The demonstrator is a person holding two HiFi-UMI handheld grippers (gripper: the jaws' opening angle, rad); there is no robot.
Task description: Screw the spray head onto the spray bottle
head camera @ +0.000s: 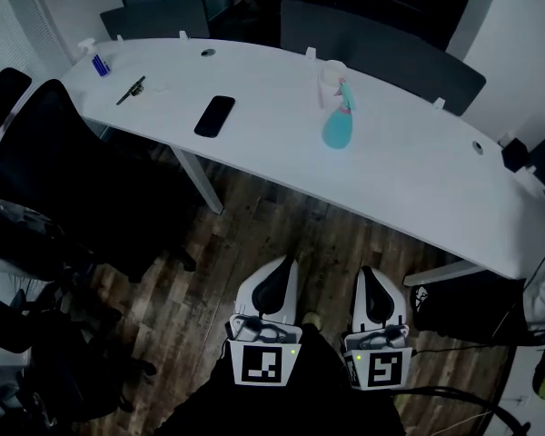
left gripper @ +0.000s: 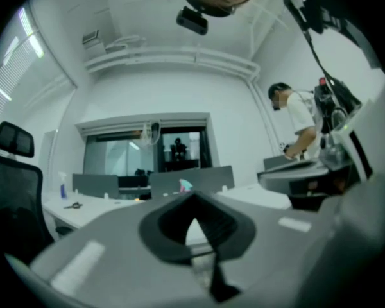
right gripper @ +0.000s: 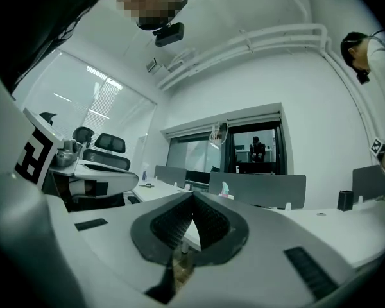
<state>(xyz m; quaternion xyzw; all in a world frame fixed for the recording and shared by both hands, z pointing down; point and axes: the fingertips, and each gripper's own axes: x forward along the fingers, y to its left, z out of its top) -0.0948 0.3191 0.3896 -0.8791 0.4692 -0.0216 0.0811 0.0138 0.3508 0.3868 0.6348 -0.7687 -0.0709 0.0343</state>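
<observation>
A teal spray bottle (head camera: 336,131) stands on the white table (head camera: 418,171), far ahead of both grippers. Its teal spray head (head camera: 345,96) shows at the bottle's top; I cannot tell whether the two are joined. In the left gripper view only the bottle top (left gripper: 186,185) peeks over the jaws. The right gripper view shows the small bottle (right gripper: 226,189) on the far table. My left gripper (head camera: 284,263) and right gripper (head camera: 367,272) hang side by side above the wooden floor, short of the table. Both are shut with nothing between them, as the left gripper (left gripper: 192,222) and right gripper (right gripper: 192,215) views show.
A white cup (head camera: 332,72) stands just behind the bottle. A black phone (head camera: 214,115), a dark tool (head camera: 131,90) and a small blue bottle (head camera: 97,63) lie on the table's left part. Black office chairs (head camera: 64,171) stand at the left. Another person (left gripper: 298,122) works at the right.
</observation>
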